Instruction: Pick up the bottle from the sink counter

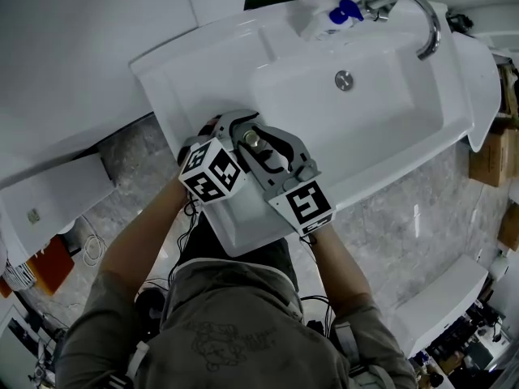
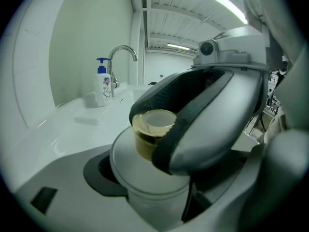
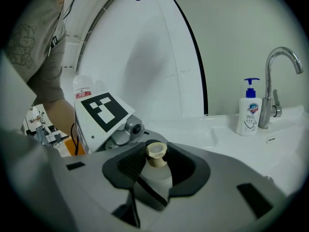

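Note:
A small white bottle with a tan cap (image 1: 251, 140) is held over the front left part of the white sink counter (image 1: 182, 75). Both grippers meet on it. My left gripper (image 1: 235, 132) comes from the left, and in the left gripper view the bottle's round white body (image 2: 145, 173) sits between its jaws, against the dark pad. My right gripper (image 1: 261, 146) comes from the right. In the right gripper view its dark pads (image 3: 126, 167) close round the bottle's shoulder just below the cap (image 3: 156, 153). The bottle's lower part is hidden by the jaws.
The sink basin (image 1: 381, 128) with its drain (image 1: 344, 79) lies to the right. At the back stand a chrome faucet (image 1: 418, 19) and a white soap dispenser with a blue pump (image 1: 328, 19). The person's arms and body fill the lower head view; boxes and cables lie on the floor.

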### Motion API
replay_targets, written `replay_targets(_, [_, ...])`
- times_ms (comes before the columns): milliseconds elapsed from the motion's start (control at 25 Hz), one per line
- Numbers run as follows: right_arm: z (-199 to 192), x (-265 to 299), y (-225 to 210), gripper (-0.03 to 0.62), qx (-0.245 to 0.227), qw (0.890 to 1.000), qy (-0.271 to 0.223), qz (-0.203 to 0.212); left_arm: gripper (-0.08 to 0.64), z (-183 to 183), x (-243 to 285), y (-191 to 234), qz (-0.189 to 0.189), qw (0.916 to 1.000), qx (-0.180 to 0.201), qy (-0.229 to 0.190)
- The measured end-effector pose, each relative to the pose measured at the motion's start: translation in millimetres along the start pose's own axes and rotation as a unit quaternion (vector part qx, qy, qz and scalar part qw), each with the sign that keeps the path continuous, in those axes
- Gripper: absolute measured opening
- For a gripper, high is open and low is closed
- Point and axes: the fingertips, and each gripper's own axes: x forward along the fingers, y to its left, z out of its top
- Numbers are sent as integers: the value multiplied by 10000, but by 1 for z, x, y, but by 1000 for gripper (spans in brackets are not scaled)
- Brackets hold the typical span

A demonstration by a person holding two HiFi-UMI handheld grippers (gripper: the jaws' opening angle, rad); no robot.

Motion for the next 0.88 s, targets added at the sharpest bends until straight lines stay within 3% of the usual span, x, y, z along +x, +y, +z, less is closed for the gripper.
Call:
replay_targets(400, [41, -23, 7, 140, 29, 9999, -106, 57, 350, 38, -28, -6, 31, 9998, -194, -16])
replay_targets(880, [150, -99, 32, 140, -497, 9977, -394, -228, 350, 151, -99, -30, 162, 9986, 413, -303])
